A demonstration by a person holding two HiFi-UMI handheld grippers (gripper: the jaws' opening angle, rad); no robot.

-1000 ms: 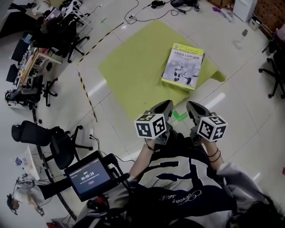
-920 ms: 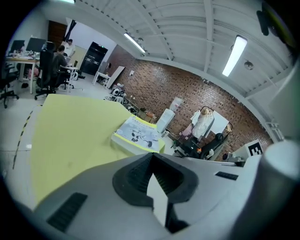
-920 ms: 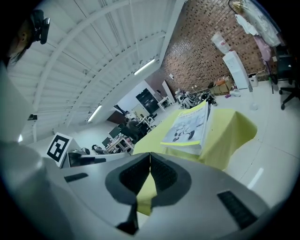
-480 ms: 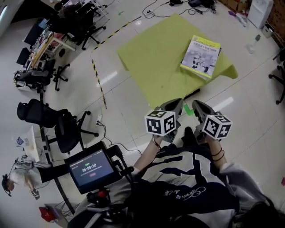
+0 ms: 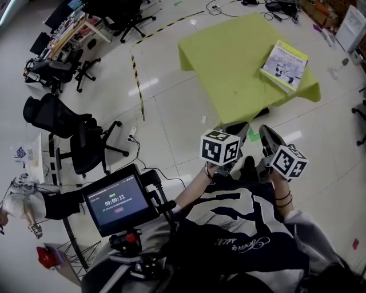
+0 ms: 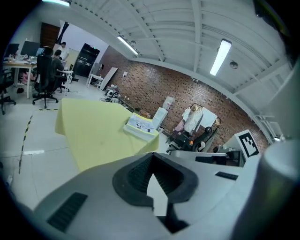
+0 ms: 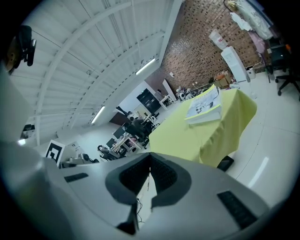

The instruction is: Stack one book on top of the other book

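A pale-covered book point(image 5: 284, 59) lies on top of a pile near the right end of the yellow-green table point(image 5: 234, 51); the book under it shows only as an edge. My left gripper point(image 5: 239, 127) and right gripper point(image 5: 265, 131) hang side by side over the floor, well short of the table. Both are shut with nothing between the jaws. In the left gripper view the book pile point(image 6: 140, 127) sits far ahead on the table point(image 6: 91, 131), beyond the left gripper point(image 6: 151, 156). The right gripper view shows the pile point(image 7: 205, 108) far beyond the right gripper point(image 7: 150, 157).
Black office chairs point(image 5: 71, 143) stand at the left by cluttered desks. A small screen point(image 5: 114, 203) on a rig sits in front of the person. Yellow-black tape point(image 5: 138, 77) runs across the floor, and a green mark point(image 5: 253, 135) lies near the grippers. Cables point(image 5: 269, 6) trail behind the table.
Both grippers and the person have drawn back from the table. The table and the book pile now sit farther off, toward the upper right of the head view.
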